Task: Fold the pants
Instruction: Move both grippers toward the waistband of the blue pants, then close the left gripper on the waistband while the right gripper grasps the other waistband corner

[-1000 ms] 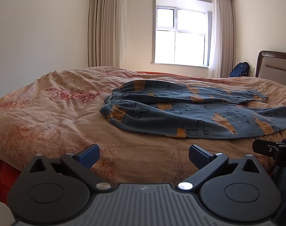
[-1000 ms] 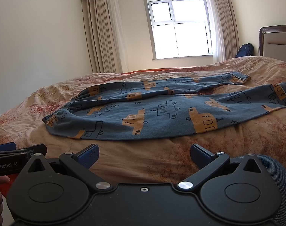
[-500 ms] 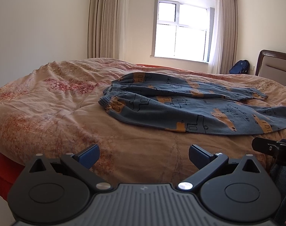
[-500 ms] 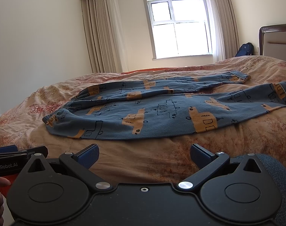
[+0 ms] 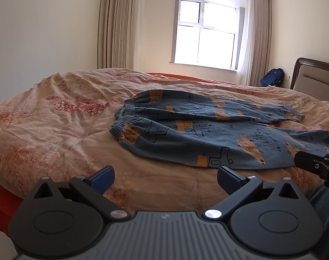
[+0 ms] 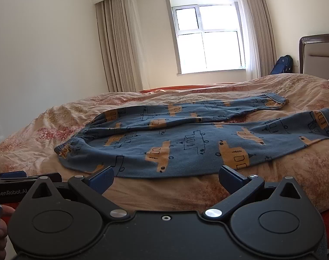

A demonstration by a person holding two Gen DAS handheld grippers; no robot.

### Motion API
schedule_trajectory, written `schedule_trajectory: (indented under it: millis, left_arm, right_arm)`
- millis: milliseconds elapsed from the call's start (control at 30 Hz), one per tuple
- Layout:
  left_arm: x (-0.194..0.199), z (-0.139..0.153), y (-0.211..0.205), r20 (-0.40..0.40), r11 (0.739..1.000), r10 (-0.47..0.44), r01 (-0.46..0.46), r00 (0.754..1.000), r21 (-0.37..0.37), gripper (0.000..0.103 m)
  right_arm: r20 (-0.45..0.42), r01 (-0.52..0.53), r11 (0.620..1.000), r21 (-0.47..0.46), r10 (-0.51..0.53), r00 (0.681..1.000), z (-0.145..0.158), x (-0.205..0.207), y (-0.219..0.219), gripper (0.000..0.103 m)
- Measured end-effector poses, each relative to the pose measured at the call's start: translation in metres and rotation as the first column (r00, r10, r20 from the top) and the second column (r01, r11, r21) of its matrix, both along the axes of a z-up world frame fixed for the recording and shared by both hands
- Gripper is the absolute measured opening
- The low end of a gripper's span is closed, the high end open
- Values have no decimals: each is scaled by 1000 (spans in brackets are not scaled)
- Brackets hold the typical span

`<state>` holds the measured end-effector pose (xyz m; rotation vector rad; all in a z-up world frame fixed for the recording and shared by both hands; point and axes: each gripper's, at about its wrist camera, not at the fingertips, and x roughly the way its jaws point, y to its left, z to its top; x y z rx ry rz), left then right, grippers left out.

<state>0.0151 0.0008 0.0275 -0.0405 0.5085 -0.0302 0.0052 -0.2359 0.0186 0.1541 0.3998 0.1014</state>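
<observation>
Both wrist views low beside bed, facing window, seemingly side by side

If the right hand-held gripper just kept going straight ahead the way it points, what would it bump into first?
Probably the near edge of the blue pants, spread on the bedspread. The open right hand-held gripper points at that hem with nothing between, though depth is hard to judge.

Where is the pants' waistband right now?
In both views the waistband is at the pants' left end on the bedspread, away from the headboard.
</observation>
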Motion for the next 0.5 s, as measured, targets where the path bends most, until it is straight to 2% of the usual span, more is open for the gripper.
schedule_trajectory:
  millis: [267,500]
  left_arm:
    - [26,21,1,5,1000,-19,19,1000,22,103]
    - [79,35,5,6,998,-15,15,1000,62,103]
  right_arm:
    - [47,-10,1000,-6,11,999,21,13,-9,103]
    - [45,-71,996,-61,74,996,32,56,-13,103]
